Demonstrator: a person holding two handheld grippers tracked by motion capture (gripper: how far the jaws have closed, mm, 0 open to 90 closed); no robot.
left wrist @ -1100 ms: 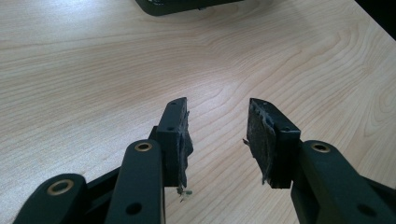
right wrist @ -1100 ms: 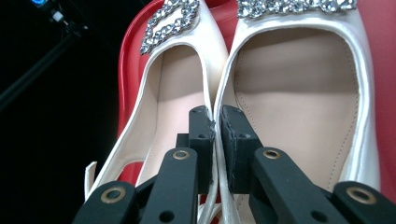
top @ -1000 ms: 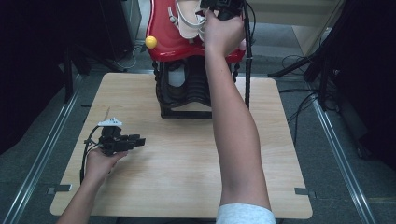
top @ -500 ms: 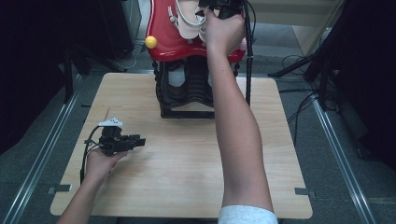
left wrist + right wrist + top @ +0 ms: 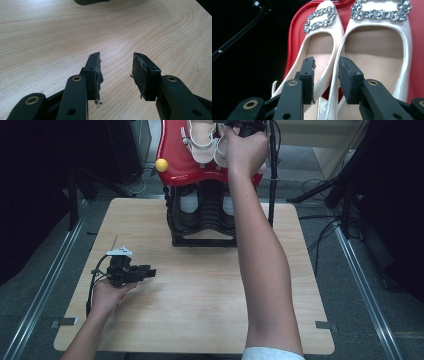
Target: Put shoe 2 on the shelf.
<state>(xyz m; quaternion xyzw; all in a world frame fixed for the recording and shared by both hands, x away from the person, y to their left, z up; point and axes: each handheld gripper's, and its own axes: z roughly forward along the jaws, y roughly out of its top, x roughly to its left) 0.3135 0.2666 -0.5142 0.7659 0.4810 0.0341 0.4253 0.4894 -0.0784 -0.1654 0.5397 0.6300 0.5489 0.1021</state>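
Resting on the red top of the shoe rack (image 5: 175,167), the pair of white shoes (image 5: 352,47) looks already placed, so the main part of the work seems done. Both shoes lie side by side on that red top, toes with their rhinestone buckles (image 5: 320,18) pointing away from the right gripper (image 5: 326,80). The right gripper sits at the heel end of the pair, over the inner rims where the two shoes meet; its jaws have just been opening, and the pads now stand apart with those rims between them, not pressing on them as far as the right gripper view shows. I judge this to be the let-go after setting the pair down. In the high view the right hand (image 5: 245,150) reaches up to the red top of the rack, at its right side, and a yellow knob (image 5: 161,165) marks the rack's left edge.

The left gripper (image 5: 116,75) is well in front of the rack and to its left, low over the bare wooden table (image 5: 200,310), jaws parted with nothing between them, taking no part.

What seems left is small: draw the right gripper back from the heels without dragging a shoe off the red top, and check the pair sits square
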